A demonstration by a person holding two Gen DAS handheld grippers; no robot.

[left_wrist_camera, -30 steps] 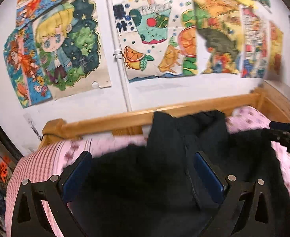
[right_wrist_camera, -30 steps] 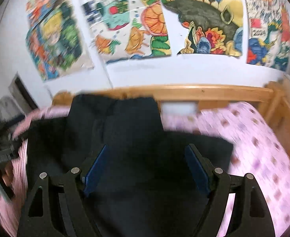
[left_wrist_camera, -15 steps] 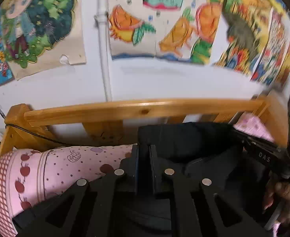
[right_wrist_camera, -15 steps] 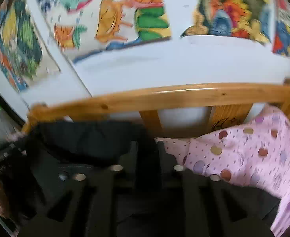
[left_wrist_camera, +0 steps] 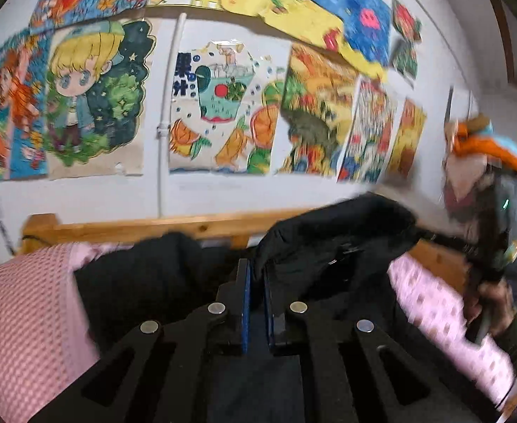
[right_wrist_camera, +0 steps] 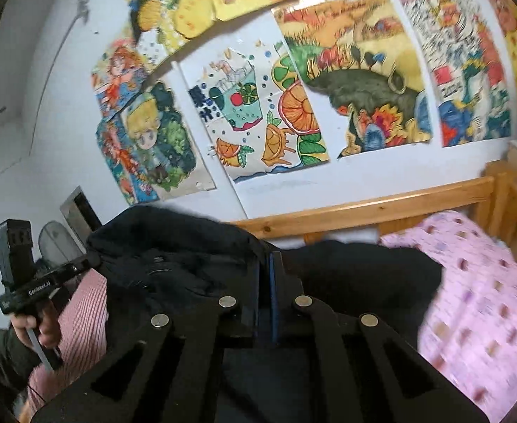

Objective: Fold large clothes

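A large black garment (left_wrist_camera: 328, 246) lies over the pink bed, its far edge lifted and stretched between both grippers. In the left wrist view my left gripper (left_wrist_camera: 256, 275) is shut, with a fold of the black cloth pinched between its blue pads. At the right of that view a hand holds my right gripper (left_wrist_camera: 431, 238), which grips the garment's other corner. In the right wrist view my right gripper (right_wrist_camera: 269, 264) is shut on the black garment (right_wrist_camera: 173, 246). My left gripper (right_wrist_camera: 92, 262), held by a hand, clamps the cloth at the far left.
A wooden bed rail (left_wrist_camera: 135, 229) runs along the white wall behind the garment, and it turns a corner at the right (right_wrist_camera: 498, 190). A dotted pink sheet (right_wrist_camera: 487, 282) covers the mattress. A pink checked cloth (left_wrist_camera: 18, 310) lies at the left. Colourful posters (left_wrist_camera: 223, 105) hang above.
Both grippers went from open above the garment to shut on its far edge near the rail. They then drew back and rose, lifting that edge off the bed.
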